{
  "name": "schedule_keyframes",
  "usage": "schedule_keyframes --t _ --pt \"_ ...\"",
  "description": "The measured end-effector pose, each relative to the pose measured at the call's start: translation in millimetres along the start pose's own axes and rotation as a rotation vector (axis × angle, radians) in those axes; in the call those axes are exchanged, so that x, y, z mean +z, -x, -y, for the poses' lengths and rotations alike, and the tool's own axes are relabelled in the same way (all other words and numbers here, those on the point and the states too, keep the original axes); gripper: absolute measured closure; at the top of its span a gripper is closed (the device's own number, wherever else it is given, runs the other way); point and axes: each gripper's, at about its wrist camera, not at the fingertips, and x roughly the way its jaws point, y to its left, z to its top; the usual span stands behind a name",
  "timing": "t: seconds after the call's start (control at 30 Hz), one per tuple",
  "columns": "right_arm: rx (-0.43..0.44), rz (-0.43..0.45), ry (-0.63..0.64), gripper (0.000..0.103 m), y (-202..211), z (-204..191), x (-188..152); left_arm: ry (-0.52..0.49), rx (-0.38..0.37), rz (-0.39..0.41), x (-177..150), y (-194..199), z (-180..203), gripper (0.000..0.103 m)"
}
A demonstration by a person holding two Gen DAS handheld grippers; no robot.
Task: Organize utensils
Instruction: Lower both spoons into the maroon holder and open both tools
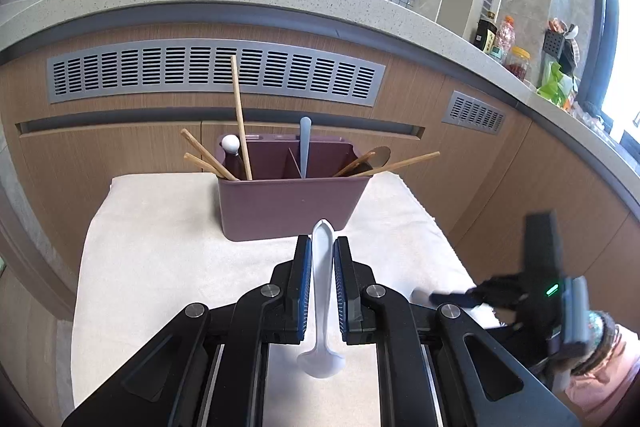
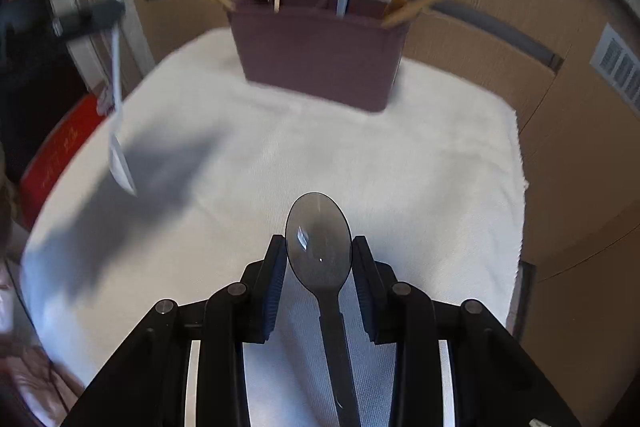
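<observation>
Nearest the left wrist camera, the left gripper [image 1: 322,247] has its jaws closed on the handle of a white plastic spoon [image 1: 322,291], bowl end toward the camera and handle tip pointing at the organizer. In the right wrist view, the right gripper [image 2: 319,247] has its jaws partly open on either side of a dark translucent spoon [image 2: 319,247], whose bowl sits between the pads; whether the pads press on it cannot be told. That spoon seems to lie on the white cloth [image 2: 400,167] covering the tabletop.

At the far edge of the cloth stands the maroon utensil organizer [image 1: 292,207], its compartments already holding wooden chopsticks [image 1: 241,119], a pale blue utensil [image 1: 305,143] and a wooden spoon [image 1: 378,157].

Both spoons look light, stiff and smooth, so they could pivot or slip in a loose pinch. A hold on the flat handle near the neck would likely steady them better than one across the rounded bowl, which offers the pads little flat surface.
</observation>
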Motion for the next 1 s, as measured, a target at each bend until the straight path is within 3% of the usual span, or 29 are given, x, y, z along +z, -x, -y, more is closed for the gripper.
schedule_keyframes --t 0.27,0.37,0.57,0.7,0.83,1.0 --pt "0.024 0.212 -0.071 0.073 50 1 47 0.001 0.0 -0.006 5 -7 -3 0.091" --pt "0.034 0.31 -0.112 0.073 70 8 77 -0.012 0.002 0.019 23 -6 -3 0.091" --pt "0.006 0.615 -0.153 0.073 133 17 155 -0.077 0.033 0.216 103 17 5 0.091" --pt "-0.032 0.768 -0.207 0.073 144 24 190 -0.069 0.048 0.337 144 17 -1 0.091" --pt "-0.059 0.789 -0.262 0.072 112 31 212 -0.054 0.066 0.345 165 -13 -14 0.091" --pt "-0.061 0.714 -0.323 0.072 50 47 223 -0.041 0.11 0.293 162 -64 -29 0.091"
